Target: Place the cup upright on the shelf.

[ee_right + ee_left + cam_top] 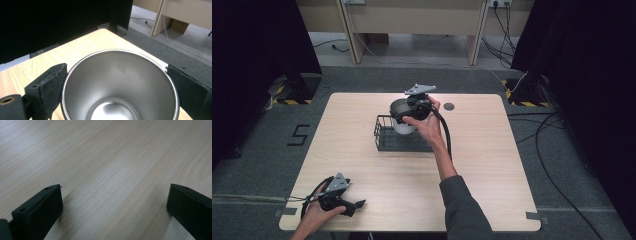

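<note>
High view: one steel cup point(403, 125) is held by the right gripper point(412, 112) over one black wire basket point(384, 137) at the middle of the table point(472, 165); whether the cup touches the basket floor cannot be told. The grip across the rim probably keeps the cup upright for lowering. The left gripper point(354, 205) is rested at the near left corner, apparently parked clear of the work.

Left gripper view: two jaws are seen wide apart over bare wood, nothing between them.

Right gripper view: the cup point(120, 85) sits mouth-up between two jaws, clamped on its rim from both sides; interior empty.
</note>
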A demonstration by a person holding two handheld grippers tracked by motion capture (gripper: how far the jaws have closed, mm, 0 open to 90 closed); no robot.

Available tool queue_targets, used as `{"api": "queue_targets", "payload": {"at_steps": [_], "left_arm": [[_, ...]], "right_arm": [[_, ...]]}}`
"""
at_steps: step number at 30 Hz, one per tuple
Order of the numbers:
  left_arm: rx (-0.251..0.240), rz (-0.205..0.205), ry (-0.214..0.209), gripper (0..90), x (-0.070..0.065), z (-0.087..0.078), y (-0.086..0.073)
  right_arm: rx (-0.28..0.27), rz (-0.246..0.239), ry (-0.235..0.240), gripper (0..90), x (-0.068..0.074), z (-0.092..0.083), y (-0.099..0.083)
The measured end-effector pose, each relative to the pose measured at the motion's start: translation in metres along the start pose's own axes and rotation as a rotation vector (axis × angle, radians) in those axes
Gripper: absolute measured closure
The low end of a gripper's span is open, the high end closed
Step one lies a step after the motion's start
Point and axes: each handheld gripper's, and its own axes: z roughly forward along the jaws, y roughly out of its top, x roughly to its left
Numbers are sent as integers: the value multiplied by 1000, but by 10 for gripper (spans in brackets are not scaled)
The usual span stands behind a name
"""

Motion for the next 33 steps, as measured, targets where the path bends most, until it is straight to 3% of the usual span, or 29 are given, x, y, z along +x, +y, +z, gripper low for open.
{"api": "queue_targets", "payload": {"at_steps": [18, 33], "left_arm": [[0, 0, 0, 0, 0, 0, 0], [0, 0, 0, 0, 0, 0, 0]], "right_arm": [[34, -2, 28, 62, -2, 8, -17], [21, 16, 74, 62, -10, 10, -28]]}}
